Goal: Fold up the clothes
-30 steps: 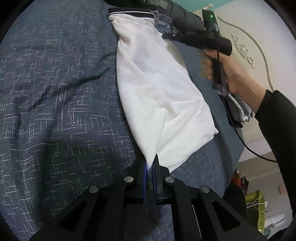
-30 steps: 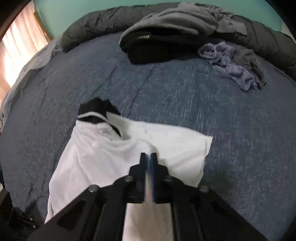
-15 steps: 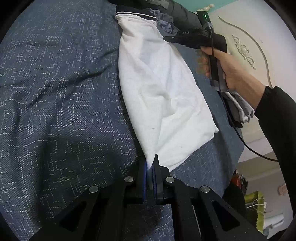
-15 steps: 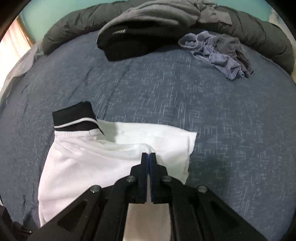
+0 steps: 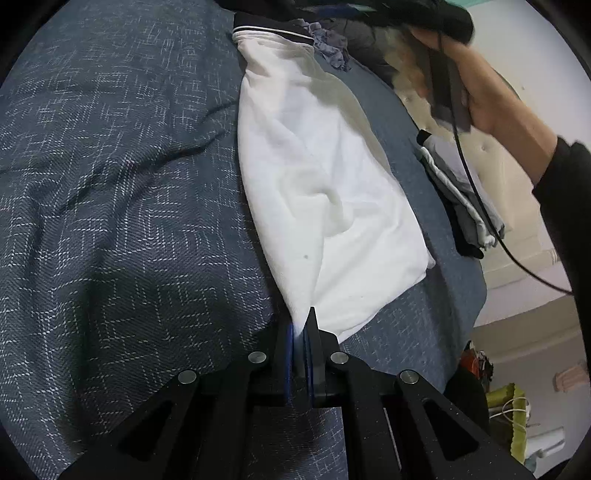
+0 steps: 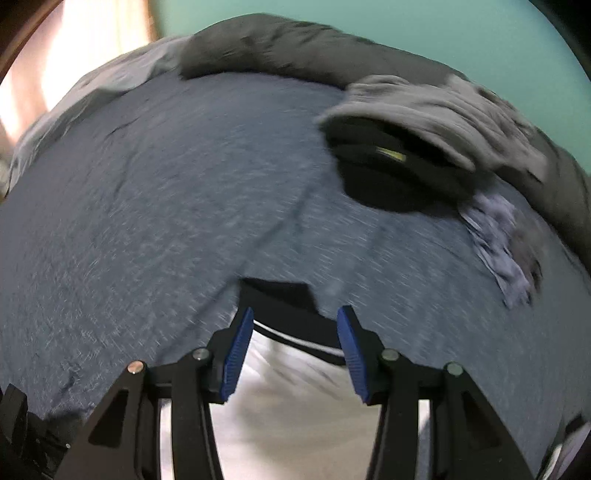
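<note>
A white garment [image 5: 325, 184] with a black, white-striped band [image 5: 273, 31] at its far end lies lengthwise on the blue patterned bedspread [image 5: 110, 184]. My left gripper [image 5: 303, 326] is shut on the garment's near corner. A hand [image 5: 491, 99] holds the right gripper above the garment's far right side, blurred. In the right wrist view my right gripper [image 6: 295, 321] hovers over the black band [image 6: 284, 299], its jaws opening. Nothing is between its blue pads [image 6: 236, 350], and the white cloth [image 6: 295, 413] lies below them.
A heap of grey and black clothes [image 6: 406, 147] and a crumpled lilac garment [image 6: 498, 240] lie at the far side of the bed. A dark duvet [image 6: 295, 48] runs along the back. A stack of folded grey clothes [image 5: 461, 192] sits at the bed's right edge.
The right gripper let go of the white garment, opened, and swung up towards the banded end. The garment settled flat. The left gripper kept its grip and stayed put.
</note>
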Tool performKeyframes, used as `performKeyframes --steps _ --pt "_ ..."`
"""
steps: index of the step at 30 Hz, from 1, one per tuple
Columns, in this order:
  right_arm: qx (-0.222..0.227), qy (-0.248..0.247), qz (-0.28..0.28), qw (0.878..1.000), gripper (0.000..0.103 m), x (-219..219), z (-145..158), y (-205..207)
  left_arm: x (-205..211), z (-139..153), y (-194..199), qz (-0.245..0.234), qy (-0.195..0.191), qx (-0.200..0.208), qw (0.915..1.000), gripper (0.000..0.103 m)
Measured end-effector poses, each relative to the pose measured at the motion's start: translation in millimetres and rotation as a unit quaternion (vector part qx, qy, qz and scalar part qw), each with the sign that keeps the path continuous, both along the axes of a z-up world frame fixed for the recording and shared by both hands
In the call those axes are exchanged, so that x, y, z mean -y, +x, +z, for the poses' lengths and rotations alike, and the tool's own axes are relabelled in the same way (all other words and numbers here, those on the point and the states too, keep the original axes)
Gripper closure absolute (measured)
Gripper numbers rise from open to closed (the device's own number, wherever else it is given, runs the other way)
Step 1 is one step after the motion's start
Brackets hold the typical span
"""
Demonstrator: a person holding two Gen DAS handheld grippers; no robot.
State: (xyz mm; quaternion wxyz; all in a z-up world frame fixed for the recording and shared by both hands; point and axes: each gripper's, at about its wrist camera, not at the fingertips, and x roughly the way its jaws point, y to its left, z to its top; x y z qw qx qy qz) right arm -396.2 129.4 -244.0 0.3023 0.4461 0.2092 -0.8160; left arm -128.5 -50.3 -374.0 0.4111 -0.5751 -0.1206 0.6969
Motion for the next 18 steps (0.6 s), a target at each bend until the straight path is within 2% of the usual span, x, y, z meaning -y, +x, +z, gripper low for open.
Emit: performKeyframes --steps 5,9,10,11,13,15,18 --pt "0.010 0.050 0.054 0.997 0.055 42.1 -23.1 4.3 2.6 -0.3 0.4 -0.001 0.002 0.002 1.0000 0.098" --pt "0.012 0.107 0.069 0.992 0.057 59.8 -43.9 -2.6 2.4 -1.7 -0.6 -0.003 0.002 0.002 1.0000 0.098" --pt "0.012 0.113 0.071 0.991 0.068 60.6 -45.8 -4.1 2.6 -2.1 -0.8 -0.003 0.002 0.003 1.0000 0.098" --pt "0.013 0.119 0.073 0.990 0.083 61.9 -47.8 -5.1 2.4 -2.6 -0.9 -0.003 0.002 0.004 1.0000 0.098" --pt "0.012 0.127 0.073 0.989 0.095 63.1 -50.2 -6.9 2.4 -3.2 -0.6 -0.003 0.002 0.004 1.0000 0.098" --pt "0.006 0.128 0.069 0.989 0.097 61.7 -49.9 -9.1 2.2 -3.6 0.1 -0.004 0.000 0.003 1.0000 0.098" --pt "-0.024 0.100 0.043 0.994 0.099 53.2 -35.2 -13.8 3.0 -4.6 -0.5 -0.004 0.001 0.005 1.0000 0.098"
